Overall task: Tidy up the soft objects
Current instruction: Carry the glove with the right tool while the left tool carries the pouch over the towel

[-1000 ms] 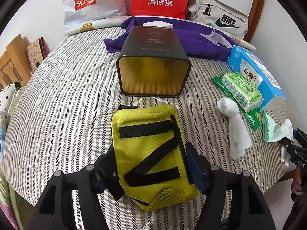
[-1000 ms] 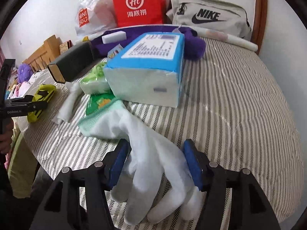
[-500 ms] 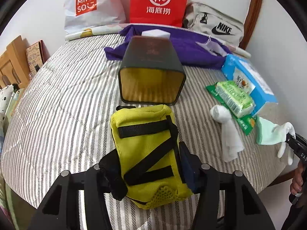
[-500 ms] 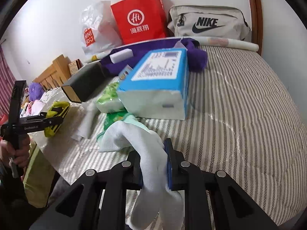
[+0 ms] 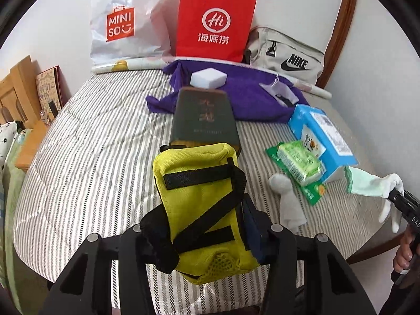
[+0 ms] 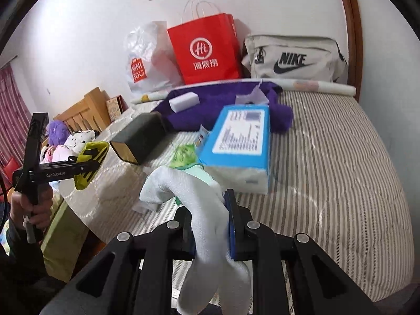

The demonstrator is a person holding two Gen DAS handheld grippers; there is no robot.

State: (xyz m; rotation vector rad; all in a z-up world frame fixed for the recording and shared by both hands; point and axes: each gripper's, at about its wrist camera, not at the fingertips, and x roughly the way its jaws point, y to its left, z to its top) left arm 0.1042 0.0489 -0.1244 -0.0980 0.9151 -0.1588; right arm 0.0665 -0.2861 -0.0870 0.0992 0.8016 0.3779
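My left gripper [image 5: 199,225] is shut on a yellow pouch [image 5: 202,199] with black straps and holds it above the striped bed [image 5: 99,157], just in front of the dark open box [image 5: 204,118]. The pouch also shows in the right wrist view [image 6: 90,164]. My right gripper [image 6: 211,223] is shut on a white glove [image 6: 207,210] with a green cuff, lifted off the bed near the front right edge. The glove also shows in the left wrist view [image 5: 372,186]. A white sock [image 5: 287,199] lies on the bed beside a green wipes pack [image 5: 300,164].
A blue tissue pack [image 5: 323,136] lies right of the box. A purple cloth [image 5: 244,94] with a white block [image 5: 208,78] lies behind it. A Miniso bag [image 5: 126,23], red paper bag [image 5: 215,23] and Nike bag [image 5: 288,57] stand along the wall.
My left gripper closed on the yellow pouch and lifted it toward the box. My right gripper closed on the white glove and raised it off the bed.
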